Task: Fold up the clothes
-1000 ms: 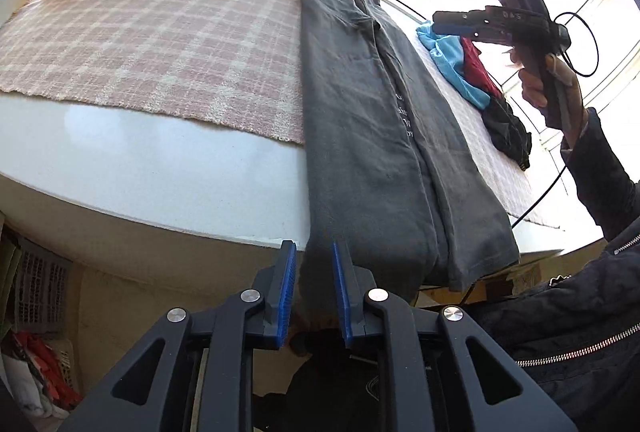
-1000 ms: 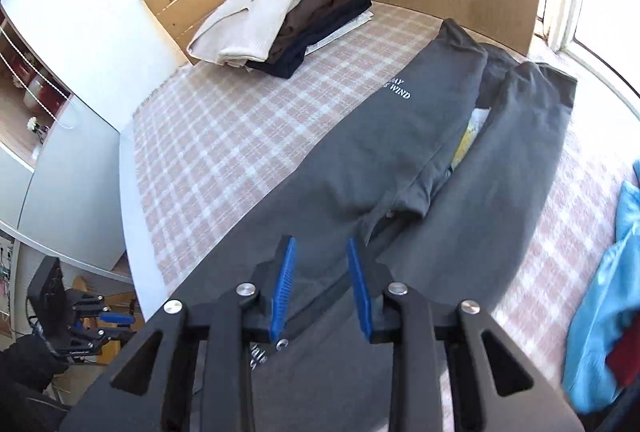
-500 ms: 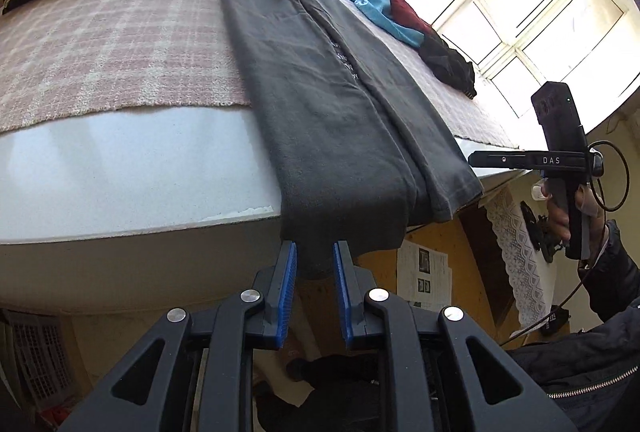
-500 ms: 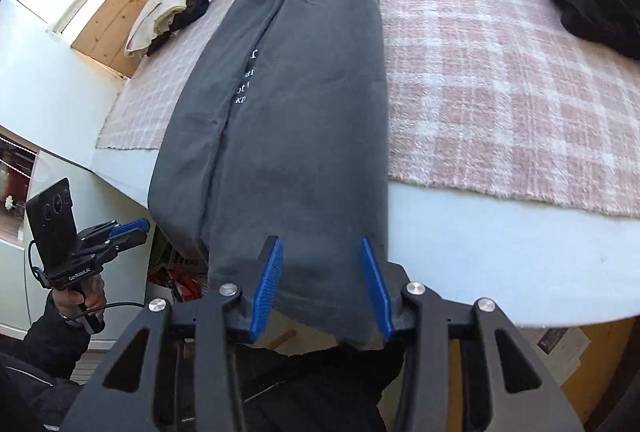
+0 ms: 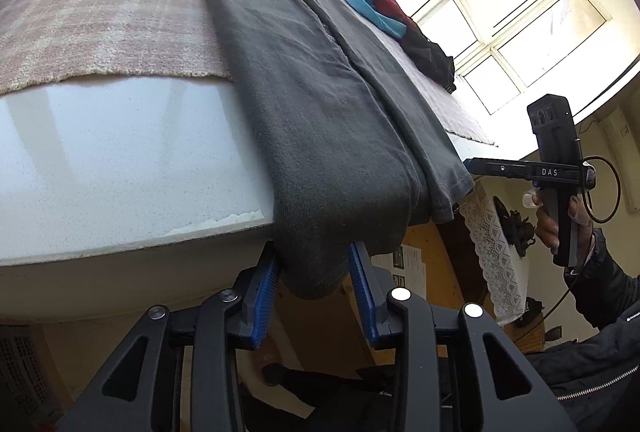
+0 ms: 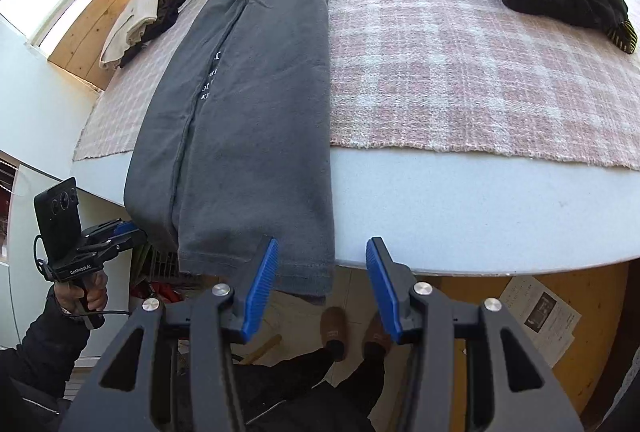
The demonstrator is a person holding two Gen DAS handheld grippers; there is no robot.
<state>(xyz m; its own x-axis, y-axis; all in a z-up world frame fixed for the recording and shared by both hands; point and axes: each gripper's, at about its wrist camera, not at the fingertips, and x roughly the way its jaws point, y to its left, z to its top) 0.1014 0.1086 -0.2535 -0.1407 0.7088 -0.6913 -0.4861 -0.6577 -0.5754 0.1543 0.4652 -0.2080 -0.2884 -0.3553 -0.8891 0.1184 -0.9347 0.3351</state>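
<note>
Both tools gape wide at the grey garment's point(image 5: 320, 103) overhanging hem: left tool point(image 5: 316, 286) straddles one corner, right tool point(image 6: 322, 284) the other; pinch both evenly before lifting.

Between the spread blue pads of the left gripper point(image 5: 316, 288) hangs the hem of the grey garment point(image 5: 320, 119), with the white table edge point(image 5: 120, 167) blocking just above-left. The right gripper point(image 6: 322, 282) has open air beneath its gaping jaws, while the garment corner overlaps its left pad.
</note>
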